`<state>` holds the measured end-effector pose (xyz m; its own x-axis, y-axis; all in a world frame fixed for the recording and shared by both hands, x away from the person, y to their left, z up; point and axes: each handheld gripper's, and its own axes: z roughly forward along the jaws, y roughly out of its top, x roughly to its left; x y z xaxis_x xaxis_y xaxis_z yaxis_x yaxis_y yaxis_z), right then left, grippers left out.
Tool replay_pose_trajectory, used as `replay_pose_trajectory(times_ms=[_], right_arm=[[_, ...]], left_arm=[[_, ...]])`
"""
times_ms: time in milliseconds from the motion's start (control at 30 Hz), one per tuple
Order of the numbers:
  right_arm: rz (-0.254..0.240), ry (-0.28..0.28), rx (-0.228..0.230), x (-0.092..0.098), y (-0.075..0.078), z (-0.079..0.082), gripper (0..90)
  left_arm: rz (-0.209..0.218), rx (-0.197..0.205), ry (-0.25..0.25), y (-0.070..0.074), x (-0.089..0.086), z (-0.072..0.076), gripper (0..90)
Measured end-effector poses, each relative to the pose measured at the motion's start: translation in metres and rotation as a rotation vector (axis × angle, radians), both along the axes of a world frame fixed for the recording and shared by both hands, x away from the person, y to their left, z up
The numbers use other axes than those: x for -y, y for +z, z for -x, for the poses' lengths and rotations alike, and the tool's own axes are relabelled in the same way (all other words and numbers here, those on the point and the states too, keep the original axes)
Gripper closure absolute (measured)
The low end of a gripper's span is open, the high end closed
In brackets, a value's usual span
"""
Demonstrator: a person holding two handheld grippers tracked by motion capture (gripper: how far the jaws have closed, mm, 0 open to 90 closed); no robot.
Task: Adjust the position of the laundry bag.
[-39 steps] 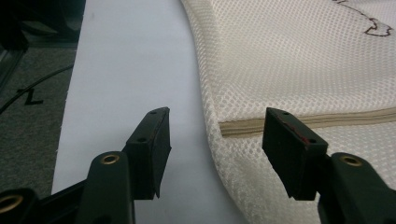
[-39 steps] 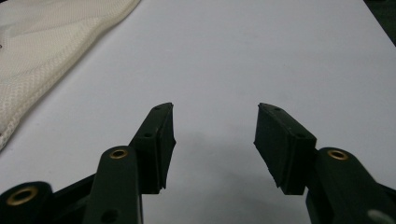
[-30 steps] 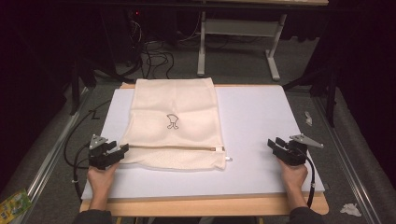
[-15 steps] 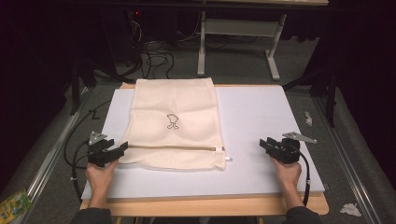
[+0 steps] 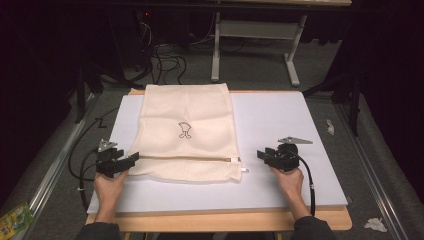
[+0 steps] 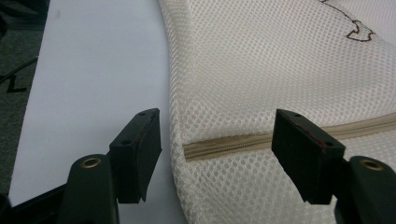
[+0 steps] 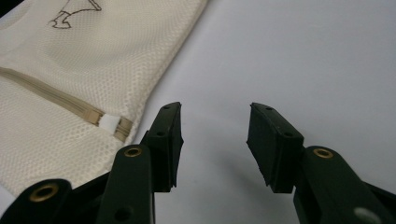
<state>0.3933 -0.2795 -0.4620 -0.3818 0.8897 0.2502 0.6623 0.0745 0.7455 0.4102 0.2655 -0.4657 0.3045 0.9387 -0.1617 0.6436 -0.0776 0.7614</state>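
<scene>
A cream mesh bag (image 5: 187,135) with a small dark drawing lies flat on the white board (image 5: 285,120). A tan zipper (image 5: 185,159) runs across its near end. My left gripper (image 5: 131,159) is at the bag's left edge. In the left gripper view its jaws (image 6: 217,149) straddle the zipper's end (image 6: 224,145) without pressing on it, and they have just been opening. My right gripper (image 5: 261,154) is open over bare board a little right of the bag, its jaws also just opening with nothing between them. In the right gripper view (image 7: 215,140), the white zipper tab (image 7: 109,122) lies to the left.
The board rests on a wooden table (image 5: 215,221). Metal rails (image 5: 55,170) run along both sides. Cables (image 5: 165,60) and a desk frame (image 5: 255,45) stand on the floor behind. A green packet (image 5: 14,220) and crumpled paper (image 5: 375,224) lie on the floor.
The right gripper has moved left across the board toward the bag's right edge. The left gripper has stayed at the bag's left edge.
</scene>
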Motion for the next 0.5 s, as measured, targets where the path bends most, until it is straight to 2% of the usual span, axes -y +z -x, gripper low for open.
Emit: replay_pose_trajectory(times_ms=[167, 267, 500], right_arm=[[-0.007, 0.020, -0.014, -0.010, -0.002, -0.006, 55.1], [-0.007, 0.040, -0.022, -0.017, -0.003, -0.007, 54.8], [0.002, 0.085, -0.039, -0.035, -0.006, -0.012, 54.6]], left_arm=[[-0.015, -0.029, 0.008, -0.001, 0.001, -0.006, 33.1], [-0.007, -0.038, 0.016, -0.003, 0.002, -0.008, 33.0], [-0.020, -0.059, -0.002, -0.006, 0.008, -0.012, 33.0]])
